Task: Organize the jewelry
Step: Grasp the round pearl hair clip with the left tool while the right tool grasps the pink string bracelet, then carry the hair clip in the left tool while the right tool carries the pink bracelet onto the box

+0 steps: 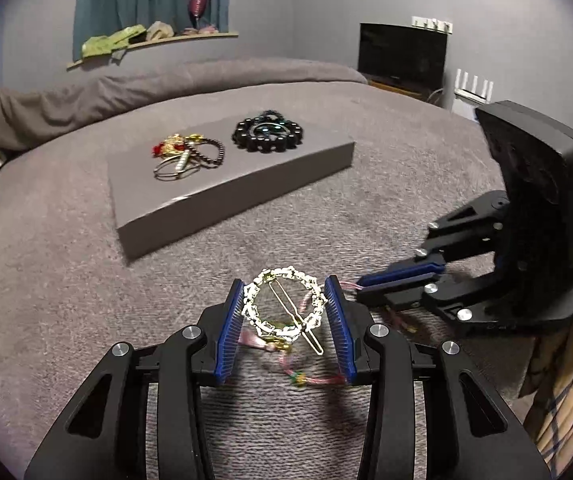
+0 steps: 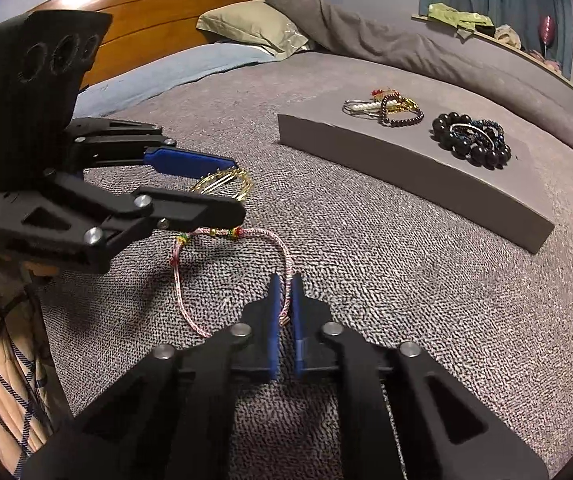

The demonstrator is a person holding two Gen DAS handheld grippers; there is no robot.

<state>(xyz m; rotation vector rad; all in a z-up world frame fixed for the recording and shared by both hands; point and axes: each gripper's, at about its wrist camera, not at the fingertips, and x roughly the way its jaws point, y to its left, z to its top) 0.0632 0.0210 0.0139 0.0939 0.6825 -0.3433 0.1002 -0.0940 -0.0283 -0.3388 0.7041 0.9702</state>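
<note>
My left gripper (image 1: 284, 294) is shut on a round gold chain hair clip (image 1: 286, 304), its blue pads touching both sides of the ring just above the bed. It shows in the right wrist view (image 2: 222, 190) too. My right gripper (image 2: 285, 286) is shut on a pink braided cord bracelet (image 2: 222, 236) that loops out across the blanket toward the left gripper. A grey flat box (image 1: 222, 196) lies further on the bed. On it sit a pile of gold and bead bracelets (image 1: 184, 154) and a pile of black bead bracelets (image 1: 267, 132).
Grey blanket (image 1: 66, 280) covers the bed. Pillows (image 2: 254, 28) and a wooden headboard (image 2: 166, 4) lie beyond. A window ledge (image 1: 154, 42) holds cloths and a glass. A dark TV (image 1: 402, 54) stands by the wall. Checked fabric (image 1: 566, 380) is at the right.
</note>
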